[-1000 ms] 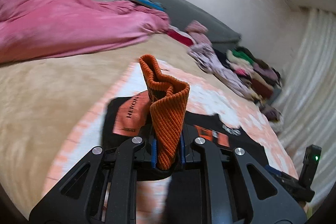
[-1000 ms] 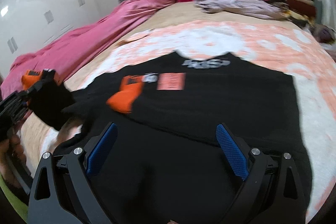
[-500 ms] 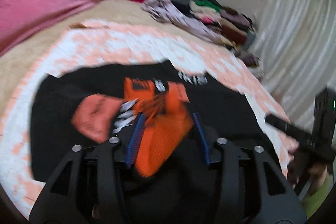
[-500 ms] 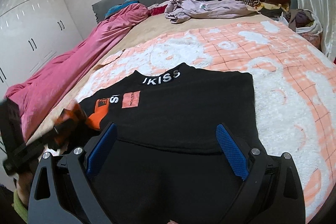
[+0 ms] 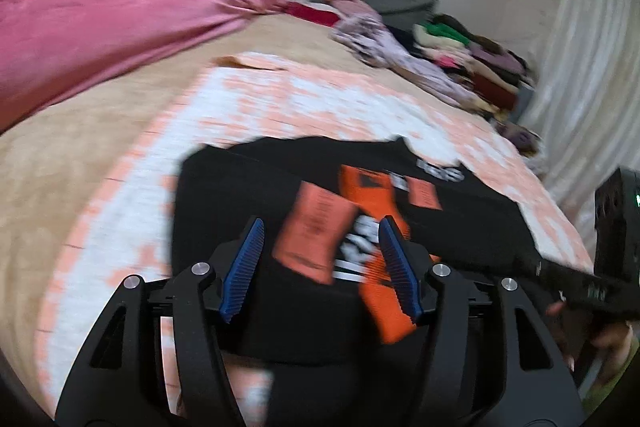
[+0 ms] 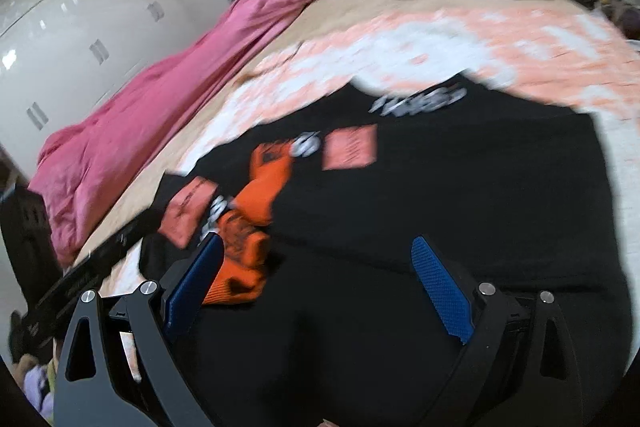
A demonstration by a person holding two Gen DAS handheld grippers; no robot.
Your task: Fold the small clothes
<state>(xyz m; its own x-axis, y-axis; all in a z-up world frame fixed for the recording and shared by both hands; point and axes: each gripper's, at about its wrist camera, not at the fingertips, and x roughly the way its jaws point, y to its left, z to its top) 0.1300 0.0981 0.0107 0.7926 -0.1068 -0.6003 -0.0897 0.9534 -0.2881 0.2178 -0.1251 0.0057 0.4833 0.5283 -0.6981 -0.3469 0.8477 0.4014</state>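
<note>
My left gripper [image 5: 320, 267] hung with jaws apart and empty just above the ribbed orange knit cuff [image 5: 384, 299] of the soft black sweatshirt [image 6: 440, 187] lying flat on the fleecy peach-and-white blanket [image 5: 320, 99], the sleeve running near-to-far, while my right gripper [image 6: 320, 287], also wide apart, hovered over its near hem.

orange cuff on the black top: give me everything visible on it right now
The orange cuff is ribbed knit, bright orange, ending a sleeve folded across the black top. It lies slack and crumpled on the black fabric, beside a salmon printed patch and white lettering. No gripper holds it: the left gripper is open above it, and the right gripper is open too, one blue pad near the cuff. Motion blur hides finer detail.
</note>
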